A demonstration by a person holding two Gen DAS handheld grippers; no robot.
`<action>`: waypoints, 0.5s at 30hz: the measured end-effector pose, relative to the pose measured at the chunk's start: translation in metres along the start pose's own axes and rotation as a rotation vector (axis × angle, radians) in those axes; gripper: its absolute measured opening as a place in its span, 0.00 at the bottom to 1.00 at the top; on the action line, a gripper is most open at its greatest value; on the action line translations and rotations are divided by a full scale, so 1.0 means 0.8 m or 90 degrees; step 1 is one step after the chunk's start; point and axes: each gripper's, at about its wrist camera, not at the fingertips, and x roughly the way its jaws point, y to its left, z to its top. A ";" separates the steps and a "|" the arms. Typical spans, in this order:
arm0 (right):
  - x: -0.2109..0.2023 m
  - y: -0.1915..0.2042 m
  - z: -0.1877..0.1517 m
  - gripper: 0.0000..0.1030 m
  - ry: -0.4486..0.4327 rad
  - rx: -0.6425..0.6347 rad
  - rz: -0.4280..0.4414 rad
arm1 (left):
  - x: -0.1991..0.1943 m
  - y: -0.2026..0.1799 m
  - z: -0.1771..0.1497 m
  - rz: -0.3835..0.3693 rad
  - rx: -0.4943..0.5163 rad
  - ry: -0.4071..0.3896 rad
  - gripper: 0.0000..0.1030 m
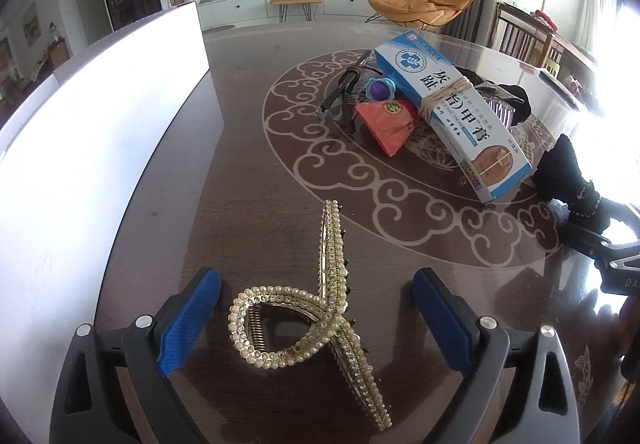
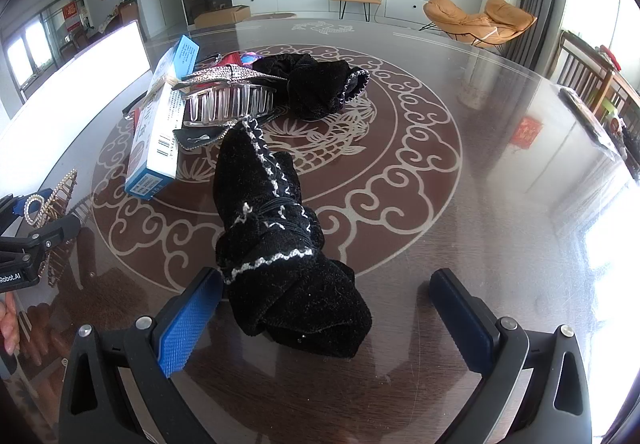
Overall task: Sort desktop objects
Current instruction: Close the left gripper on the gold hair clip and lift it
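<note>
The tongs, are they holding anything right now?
No. Both tongs are open: the left tongs straddle the pearl hair clip, the right tongs the black velvet scrunchie.

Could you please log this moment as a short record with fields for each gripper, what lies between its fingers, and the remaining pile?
left gripper: open, fingers either side of the pearl hair clip
right gripper: open, around the black velvet hair bow
grip: neither item visibly pinched
pile: blue-and-white medicine box, orange packet, clear rhinestone claw clip, second black velvet piece
surface: dark table with cloud pattern
left side: white panel
</note>
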 end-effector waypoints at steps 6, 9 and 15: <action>0.000 0.000 0.000 1.00 0.000 0.000 0.000 | 0.001 0.002 -0.003 0.002 -0.003 0.001 1.00; 0.000 0.000 0.000 1.00 0.000 0.000 0.000 | 0.002 0.002 -0.003 0.002 -0.003 0.001 1.00; 0.000 0.000 0.000 1.00 0.000 0.000 0.000 | 0.004 0.005 0.000 0.002 -0.002 0.000 1.00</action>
